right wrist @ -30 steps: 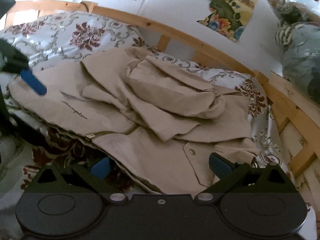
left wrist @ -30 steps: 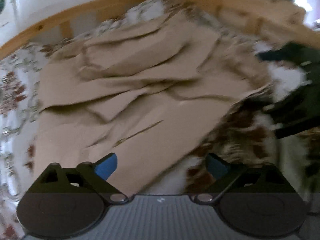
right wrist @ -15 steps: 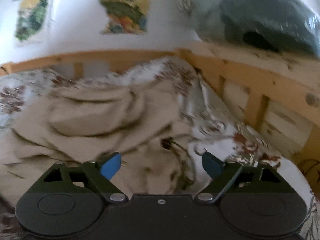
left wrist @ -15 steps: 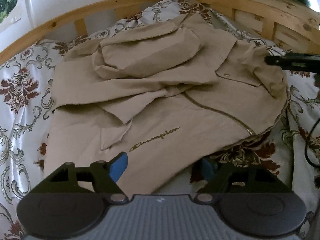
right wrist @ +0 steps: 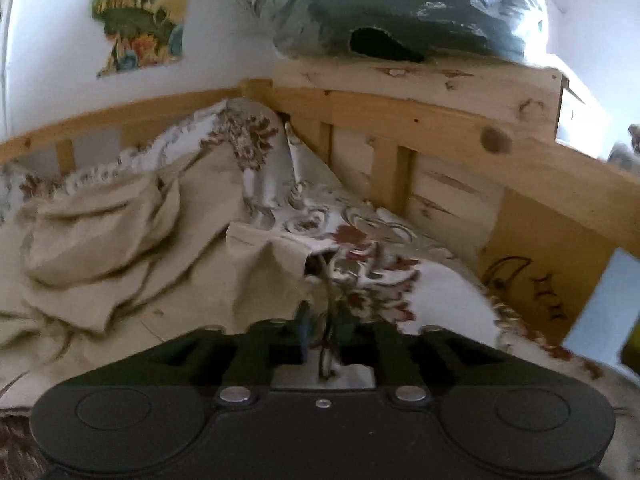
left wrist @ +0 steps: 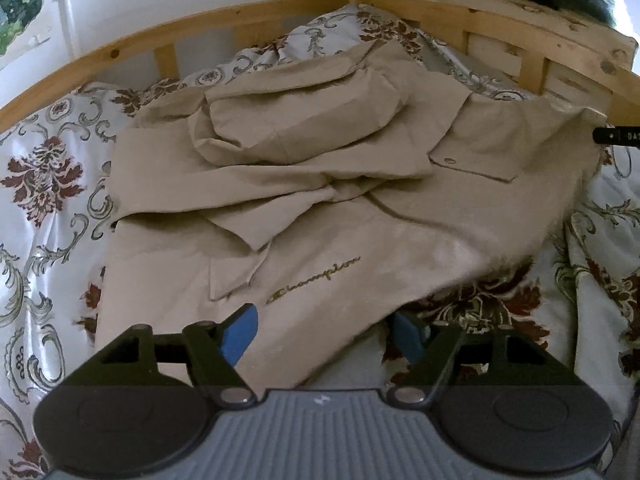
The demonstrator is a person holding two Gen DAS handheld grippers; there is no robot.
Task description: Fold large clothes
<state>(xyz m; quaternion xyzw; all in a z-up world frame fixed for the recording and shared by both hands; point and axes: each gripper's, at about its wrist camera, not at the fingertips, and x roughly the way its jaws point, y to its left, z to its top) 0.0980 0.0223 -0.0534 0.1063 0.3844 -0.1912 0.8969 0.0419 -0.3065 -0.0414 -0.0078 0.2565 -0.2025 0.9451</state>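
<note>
Lying crumpled across a floral bedspread (left wrist: 44,184), a beige Champion jacket (left wrist: 304,236) fills the middle of the bed, its hood bunched toward the wooden bed rail (left wrist: 256,12) and its script logo facing the near edge. At that near edge the left gripper (left wrist: 324,332) straddles the jacket's hem, its blue pads spread but closing, the left pad resting on top of the fabric and the right pad below the hem's edge, not yet pressing. Further right, a snap-buttoned pocket flap (left wrist: 476,160) lies flat. At the jacket's right edge the right gripper (right wrist: 322,332) has its jaws nearly together and closing, with a fold of the jacket's edge between them beside the patterned bedspread; whether the pads grip firmly is hard to tell.
</note>
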